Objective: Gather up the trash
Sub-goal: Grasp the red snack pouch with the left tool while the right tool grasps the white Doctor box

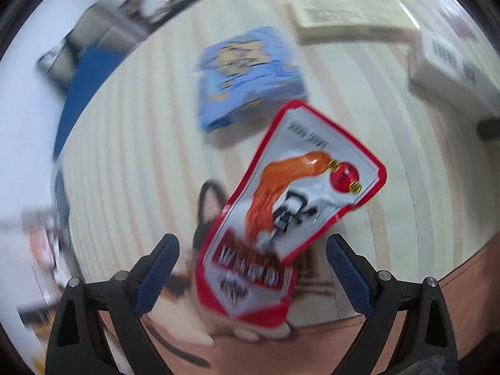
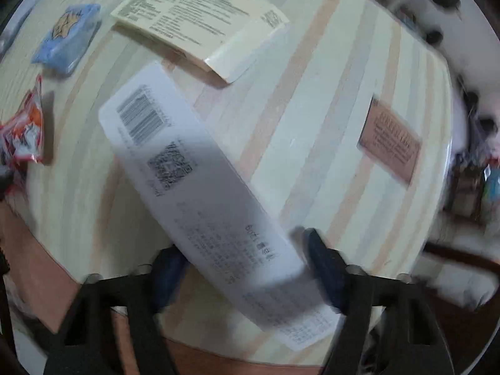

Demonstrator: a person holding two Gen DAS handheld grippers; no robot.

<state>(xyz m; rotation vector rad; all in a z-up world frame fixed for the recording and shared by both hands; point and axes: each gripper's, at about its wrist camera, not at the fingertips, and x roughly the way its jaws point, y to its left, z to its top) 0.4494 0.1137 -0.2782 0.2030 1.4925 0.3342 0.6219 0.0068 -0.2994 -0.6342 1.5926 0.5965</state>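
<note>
A red-and-white snack wrapper with an orange sausage picture lies on the round striped table, its lower end between the fingers of my left gripper. The jaws stand wide open, and neither blue pad touches the wrapper. My right gripper points down over a long white box with a barcode and a QR code. The box runs slantwise between the fingers, and both pads sit right at its long sides. Blur hides whether they press. The wrapper also shows at the right wrist view's left edge.
A blue snack packet lies beyond the wrapper. A flat cream box with printed text sits at the table's far side. A brown label is on the tabletop. A printed animal figure peeks from under the wrapper. The table edge is close below both grippers.
</note>
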